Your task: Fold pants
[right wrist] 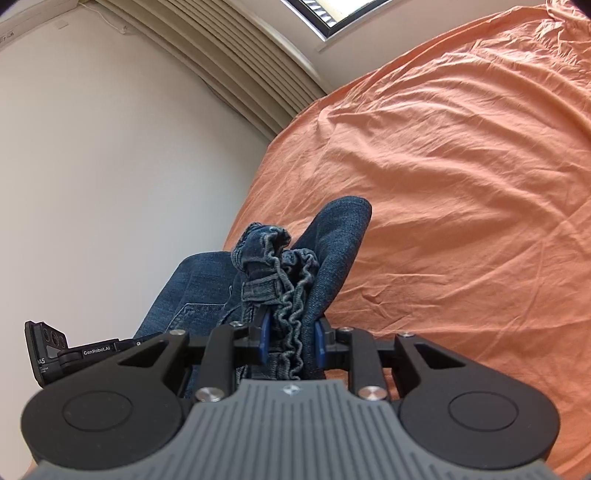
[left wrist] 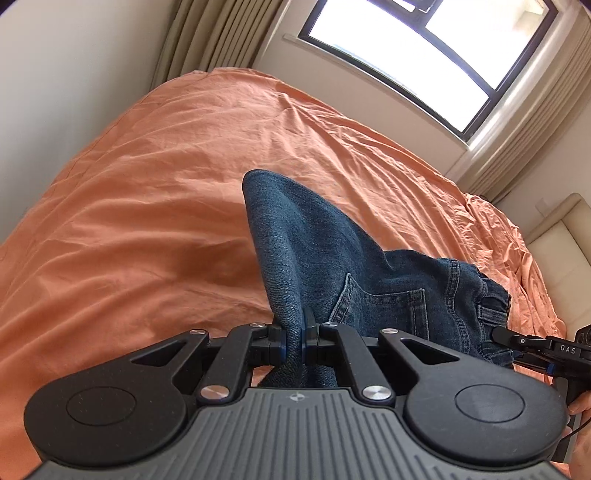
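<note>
Dark blue denim pants hang lifted above an orange bed sheet, a back pocket showing. My left gripper is shut on a thin fold of the denim. In the right wrist view my right gripper is shut on the bunched elastic waistband of the pants, with the blue pads pressing each side. The right gripper also shows at the right edge of the left wrist view; the left gripper's body shows at the left of the right wrist view.
The orange sheet covers the whole bed and is wrinkled. A window with beige curtains lies beyond the bed. A cream headboard stands at the right, and a plain wall is close by.
</note>
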Action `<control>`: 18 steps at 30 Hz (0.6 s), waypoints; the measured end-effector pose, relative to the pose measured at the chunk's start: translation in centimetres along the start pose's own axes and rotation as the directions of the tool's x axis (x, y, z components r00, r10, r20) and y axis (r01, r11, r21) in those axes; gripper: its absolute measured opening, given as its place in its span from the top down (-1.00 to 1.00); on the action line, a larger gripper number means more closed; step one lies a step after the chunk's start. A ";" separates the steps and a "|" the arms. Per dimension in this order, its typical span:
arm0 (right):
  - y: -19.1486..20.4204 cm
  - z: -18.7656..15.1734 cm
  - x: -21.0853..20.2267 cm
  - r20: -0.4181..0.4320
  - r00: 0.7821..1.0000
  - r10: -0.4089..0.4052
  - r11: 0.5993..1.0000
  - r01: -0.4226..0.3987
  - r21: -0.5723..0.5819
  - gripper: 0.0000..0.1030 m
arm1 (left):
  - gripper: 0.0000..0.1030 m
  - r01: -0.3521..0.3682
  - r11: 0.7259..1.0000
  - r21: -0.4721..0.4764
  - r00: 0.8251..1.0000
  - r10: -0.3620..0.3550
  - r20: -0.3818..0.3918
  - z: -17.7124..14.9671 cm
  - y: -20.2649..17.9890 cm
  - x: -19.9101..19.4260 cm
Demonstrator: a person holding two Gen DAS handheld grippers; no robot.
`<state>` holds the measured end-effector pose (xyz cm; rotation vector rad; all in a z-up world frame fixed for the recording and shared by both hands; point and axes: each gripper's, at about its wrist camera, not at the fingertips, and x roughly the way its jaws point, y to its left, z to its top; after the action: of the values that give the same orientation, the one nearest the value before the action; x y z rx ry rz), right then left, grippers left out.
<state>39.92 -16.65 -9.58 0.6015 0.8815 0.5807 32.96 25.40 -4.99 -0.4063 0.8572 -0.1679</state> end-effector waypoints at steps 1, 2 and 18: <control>-0.3 -0.1 1.1 -0.014 1.000 0.000 1.000 0.000 0.001 0.63 | 0.88 -0.003 1.000 -0.008 1.000 0.003 -0.012 -0.1 1.0 0.6; -0.7 -0.3 2.1 -0.030 1.000 -0.002 1.000 0.002 0.006 0.63 | 0.88 -0.004 1.000 -0.015 1.000 0.004 -0.022 -0.3 1.7 1.2; -10.3 -3.9 9.7 -0.138 0.988 -0.070 0.985 0.090 0.149 0.60 | 0.71 0.018 0.977 -0.212 0.992 -0.044 -0.119 -3.6 11.0 7.9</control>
<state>43.81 -16.18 -23.74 0.6704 1.0786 0.4859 35.09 31.98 -17.17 -0.6126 0.9945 -0.1319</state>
